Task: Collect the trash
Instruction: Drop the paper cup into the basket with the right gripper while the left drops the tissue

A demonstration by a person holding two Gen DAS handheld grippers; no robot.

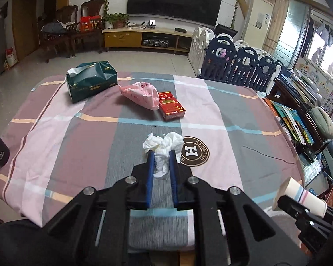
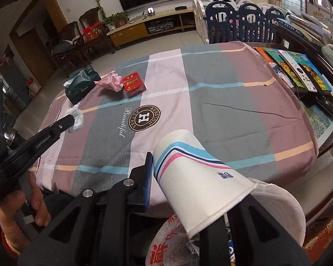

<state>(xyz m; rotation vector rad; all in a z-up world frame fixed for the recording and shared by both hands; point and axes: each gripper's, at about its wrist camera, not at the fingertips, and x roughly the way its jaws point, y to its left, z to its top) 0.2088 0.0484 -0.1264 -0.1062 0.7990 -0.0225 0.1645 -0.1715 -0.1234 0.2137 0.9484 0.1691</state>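
Left gripper (image 1: 161, 155) is clamped on a crumpled tissue (image 1: 164, 146) just above the table (image 1: 55, 122), evidently for disposal. Right gripper (image 2: 188, 166) pinches a paper cup (image 2: 195, 173) sideways over a trash bag (image 2: 166, 243) near the table edge.

You've got a crumpled white tissue wad (image 1: 163, 153) pinched at the near middle of the counter, and a striped paper cup (image 2: 195, 177) held tilted, mouth toward you, near right
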